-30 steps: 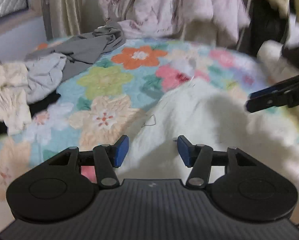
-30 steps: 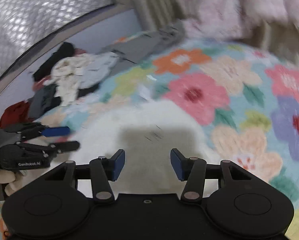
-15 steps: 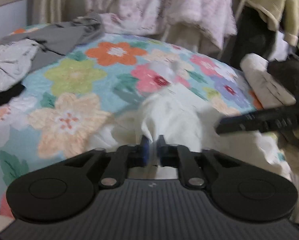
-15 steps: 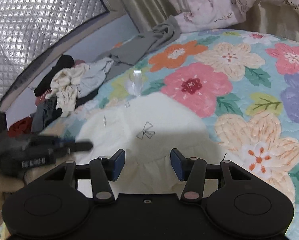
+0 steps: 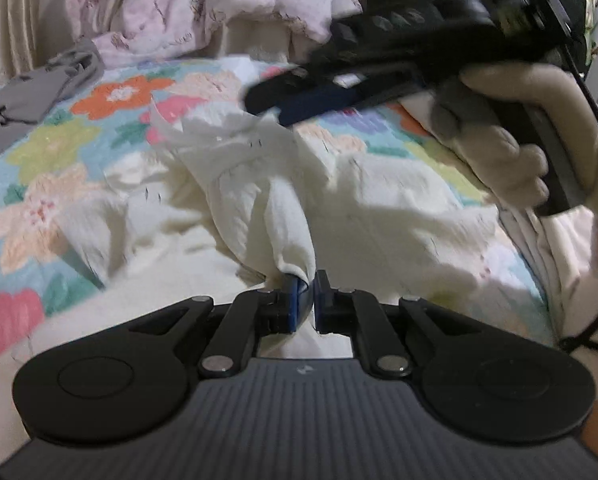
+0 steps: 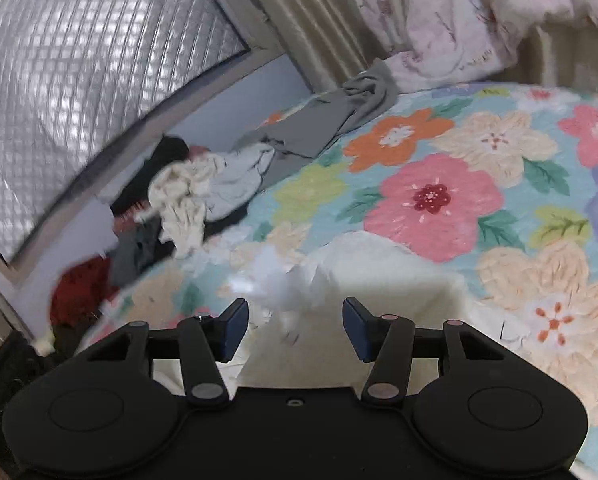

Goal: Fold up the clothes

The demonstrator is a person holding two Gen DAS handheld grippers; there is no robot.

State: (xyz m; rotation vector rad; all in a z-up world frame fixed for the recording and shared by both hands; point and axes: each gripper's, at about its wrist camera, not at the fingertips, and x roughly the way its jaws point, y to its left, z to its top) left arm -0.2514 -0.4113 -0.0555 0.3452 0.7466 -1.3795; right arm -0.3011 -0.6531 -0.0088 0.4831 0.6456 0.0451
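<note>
A cream-white garment (image 5: 363, 200) lies rumpled on the flowered bedspread (image 5: 59, 136). My left gripper (image 5: 311, 296) is shut on a bunched fold of it, and the cloth rises from the pads in a ridge. In the left wrist view my right gripper (image 5: 275, 108) hovers over the garment's far edge, held by a gloved hand (image 5: 515, 140). In the right wrist view the right gripper (image 6: 295, 330) stands open, with a raised, blurred tip of the white garment (image 6: 291, 284) just ahead of its blue pads (image 6: 235, 330), not pinched.
A heap of unfolded clothes (image 6: 195, 196) in grey, cream, black and red lies along the wall at the bed's left. A pink quilt (image 5: 203, 4) hangs behind the bed. Folded pale items (image 5: 559, 264) sit at the right edge.
My left gripper shut on the white garment and pulled it across, bunching it into a ridge. The right gripper came in much closer above the cloth and stayed open.
</note>
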